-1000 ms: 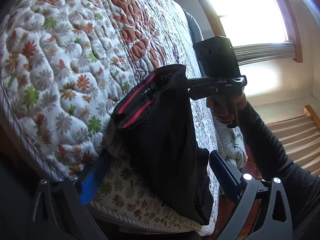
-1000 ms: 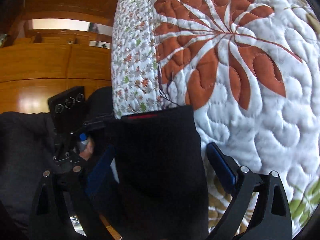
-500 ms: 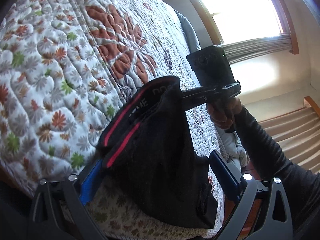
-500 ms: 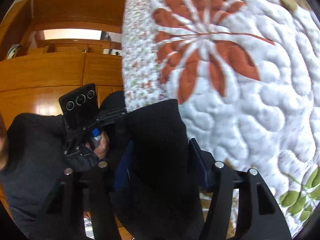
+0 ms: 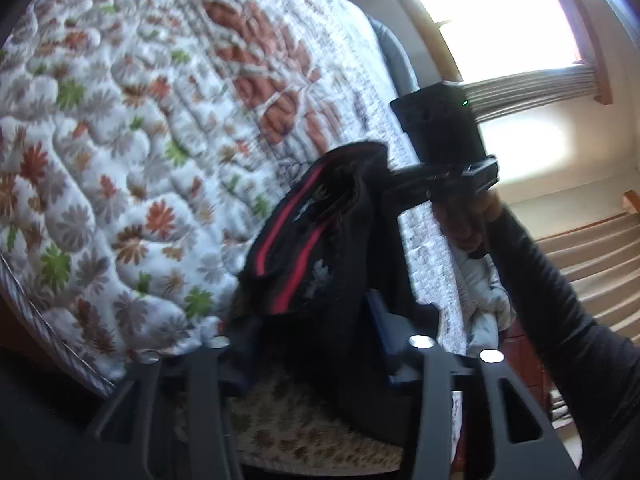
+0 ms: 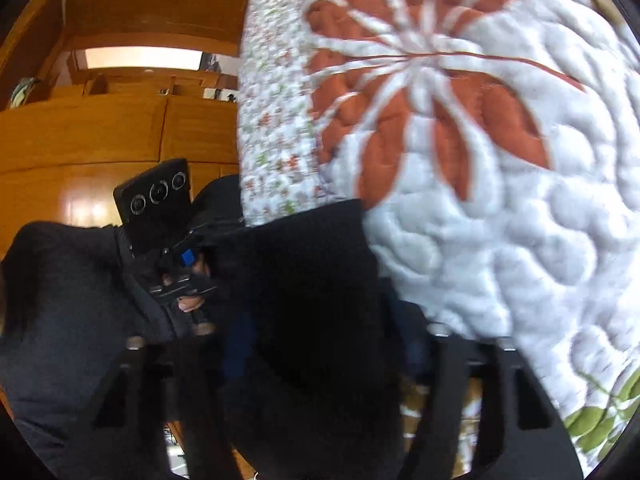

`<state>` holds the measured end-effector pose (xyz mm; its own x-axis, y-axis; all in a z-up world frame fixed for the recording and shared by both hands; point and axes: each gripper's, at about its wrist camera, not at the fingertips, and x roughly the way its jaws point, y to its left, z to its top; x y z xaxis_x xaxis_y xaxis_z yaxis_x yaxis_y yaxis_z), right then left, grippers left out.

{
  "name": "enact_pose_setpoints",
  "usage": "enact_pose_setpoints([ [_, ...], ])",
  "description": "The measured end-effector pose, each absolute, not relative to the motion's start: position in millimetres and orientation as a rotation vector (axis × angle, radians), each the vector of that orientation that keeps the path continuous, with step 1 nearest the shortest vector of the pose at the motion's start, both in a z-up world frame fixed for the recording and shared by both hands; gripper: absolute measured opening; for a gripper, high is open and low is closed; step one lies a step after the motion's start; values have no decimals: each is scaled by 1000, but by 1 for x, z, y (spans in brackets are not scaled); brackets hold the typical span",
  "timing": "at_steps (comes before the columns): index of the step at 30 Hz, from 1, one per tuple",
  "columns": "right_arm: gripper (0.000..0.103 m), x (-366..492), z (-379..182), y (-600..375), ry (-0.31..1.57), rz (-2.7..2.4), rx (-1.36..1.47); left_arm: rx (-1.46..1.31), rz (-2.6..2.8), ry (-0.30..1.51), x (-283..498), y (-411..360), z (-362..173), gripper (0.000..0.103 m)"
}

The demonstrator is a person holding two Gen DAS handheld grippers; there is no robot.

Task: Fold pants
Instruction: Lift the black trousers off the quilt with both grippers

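Black pants with a red-striped waistband hang over the near edge of a floral quilted bed. My left gripper is shut on the pants near the waistband. The right gripper shows in this view, clamped on the far end of the waistband. In the right wrist view the black pants fill the space between the jaws of my right gripper, which is shut on them. The left gripper and the hand holding it show at left, pinching the same cloth.
The quilt stretches away to the right. Wooden cabinets stand behind the left hand. A bright window and wooden stairs lie beyond the bed. Pale bedding hangs at the bed's side.
Both grippers have closed their jaws on the pants, from wide open a second ago. The waistband has bunched and lifted slightly. Both views are blurred by motion.
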<state>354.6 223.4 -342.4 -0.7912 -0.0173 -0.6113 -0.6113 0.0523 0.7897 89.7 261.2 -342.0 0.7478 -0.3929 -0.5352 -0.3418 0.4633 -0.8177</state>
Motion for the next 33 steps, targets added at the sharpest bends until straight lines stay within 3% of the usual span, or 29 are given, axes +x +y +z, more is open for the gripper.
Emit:
enact_pose_setpoints([
  [7,40,361,-332,211,1841,1757,-602,-1102,-88,728,93,262,-329,41],
  [11,39,354,-316,205,1777,1718,-618,-1054,-78,730,96,259,-318,26],
  [33,37,298,-108,92,1250,1399,-703,-676,-173,724,96,185,-138,22],
])
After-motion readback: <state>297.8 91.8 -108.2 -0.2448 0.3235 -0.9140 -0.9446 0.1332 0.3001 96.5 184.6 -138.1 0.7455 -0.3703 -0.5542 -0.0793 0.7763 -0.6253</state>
